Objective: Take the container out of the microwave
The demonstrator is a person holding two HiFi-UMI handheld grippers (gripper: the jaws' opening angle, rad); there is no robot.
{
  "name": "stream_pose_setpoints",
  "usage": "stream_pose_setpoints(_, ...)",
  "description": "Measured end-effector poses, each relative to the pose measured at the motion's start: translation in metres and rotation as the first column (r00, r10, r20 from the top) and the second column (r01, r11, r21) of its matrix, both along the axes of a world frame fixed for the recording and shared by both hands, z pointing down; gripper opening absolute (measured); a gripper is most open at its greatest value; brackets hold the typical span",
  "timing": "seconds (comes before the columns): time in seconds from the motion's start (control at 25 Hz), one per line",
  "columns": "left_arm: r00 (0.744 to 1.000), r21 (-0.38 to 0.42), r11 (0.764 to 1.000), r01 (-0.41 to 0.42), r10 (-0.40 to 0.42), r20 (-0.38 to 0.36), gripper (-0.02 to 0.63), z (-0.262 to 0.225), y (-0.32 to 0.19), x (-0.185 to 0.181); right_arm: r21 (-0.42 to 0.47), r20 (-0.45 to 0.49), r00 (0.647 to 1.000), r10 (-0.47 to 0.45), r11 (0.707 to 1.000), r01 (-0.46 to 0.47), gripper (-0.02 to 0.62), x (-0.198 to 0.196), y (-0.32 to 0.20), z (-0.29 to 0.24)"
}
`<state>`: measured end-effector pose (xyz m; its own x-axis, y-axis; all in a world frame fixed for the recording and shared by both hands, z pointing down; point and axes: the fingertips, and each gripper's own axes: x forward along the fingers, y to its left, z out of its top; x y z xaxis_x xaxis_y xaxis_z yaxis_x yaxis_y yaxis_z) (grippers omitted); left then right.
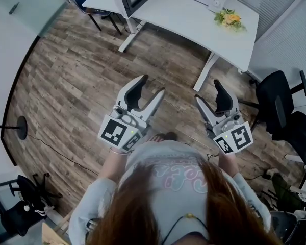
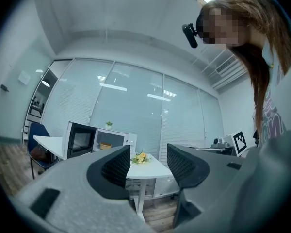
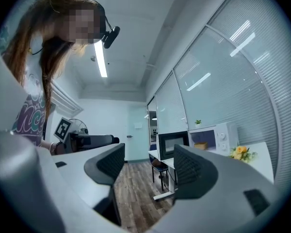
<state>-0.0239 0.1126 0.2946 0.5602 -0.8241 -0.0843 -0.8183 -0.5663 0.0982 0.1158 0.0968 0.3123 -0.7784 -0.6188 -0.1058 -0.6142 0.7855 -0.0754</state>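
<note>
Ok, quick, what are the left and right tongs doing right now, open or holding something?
Left tongs: open, holding nothing.
Right tongs: open, holding nothing.

No readable text; pink print (image 1: 186,177) on shirt (image 1: 166,154) illegible.

The person wears a pale grey top (image 1: 158,157) printed with pink lettering. Long reddish-brown hair (image 1: 229,208) falls over the top, and a thin dark cord (image 1: 176,227) with a small gold bead lies on it. Ahead of the top, the left gripper (image 1: 152,86) and right gripper (image 1: 207,90) are light grey, with black ribbed pads (image 1: 134,93) and black-and-white marker cubes (image 1: 117,132).
</note>
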Motion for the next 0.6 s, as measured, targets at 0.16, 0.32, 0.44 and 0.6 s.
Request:
stream_pose_setpoints(0.16, 1.0, 0.016, 1.0, 0.004, -0.004, 0.003, 0.207, -0.0047, -0.0021, 0.0017, 0.009, 0.005, 1.0, 0.003, 1.0, -0.003, 0.302, 0.0041, -0.0006, -0.0032)
stream_pose_setpoints(0.32, 1.0, 0.036, 0.999, 0.007, -0.008, 0.005, 0.207, -0.0092, -0.0027, 0.005, 0.019, 0.01, 1.0, 0.002, 1.0, -0.002, 0.302, 0.0087, -0.0011, -0.0048)
stream_pose_setpoints(0.44, 1.0, 0.039, 0.999, 0.021, -0.022, 0.003, 0.207, -0.0087, -0.0027, 0.0059, 0.017, 0.01, 1.0, -0.012, 1.0, 0.012, 0.302, 0.0094, -0.0009, -0.0033)
stream_pose_setpoints(0.6, 0.999, 0.032, 0.999, 0.041, -0.042, 0.002, 0.207, -0.0037, -0.0024, 0.006, 0.001, -0.001, 0.999, -0.044, 0.999, 0.044, 0.302, 0.0054, -0.0042, 0.0045)
